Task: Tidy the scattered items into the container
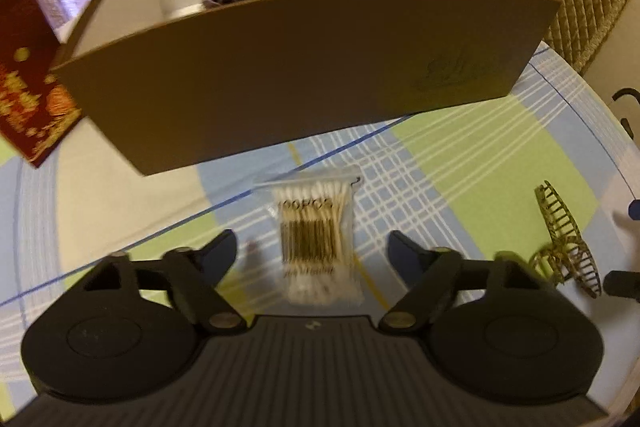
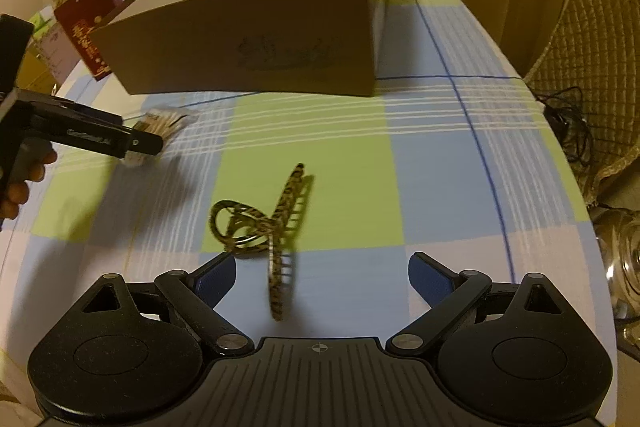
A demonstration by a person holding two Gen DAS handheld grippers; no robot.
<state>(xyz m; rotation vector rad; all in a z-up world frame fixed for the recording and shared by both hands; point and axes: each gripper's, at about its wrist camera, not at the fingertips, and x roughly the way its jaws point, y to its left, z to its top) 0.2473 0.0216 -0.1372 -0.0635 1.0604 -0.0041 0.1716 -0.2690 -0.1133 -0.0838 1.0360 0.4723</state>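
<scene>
Container: brown cardboard box, open-topped, white inside, standing toward the far edge of the worktop, which wears a checked cloth. A dark item and a pale one already lie inside, both too blurred to name.
Item, left side: clear packet of cotton swabs, flat on the cloth just before the box's near wall.
Left gripper: fingers spread wide, one on either side of the packet, not touching it.
Item, right side: leopard-print hair claw, standing on its teeth near the worktop's near edge, well apart from the box.
Right gripper: fingers wide apart and empty; the claw sits toward the left finger rather than centred.
Risk, packet: the slick, thin film may slide out or fold as the fingers close, pinching plastic only.
Risk, claw: an off-centre close would likely tip or skid it on its curved, open frame.
Risk, box: the near wall stands tall; a low carry could strike it and push the light box toward the far edge.
Risk, crowding: both grippers work close together, so a collision is possible on lifting.
</scene>
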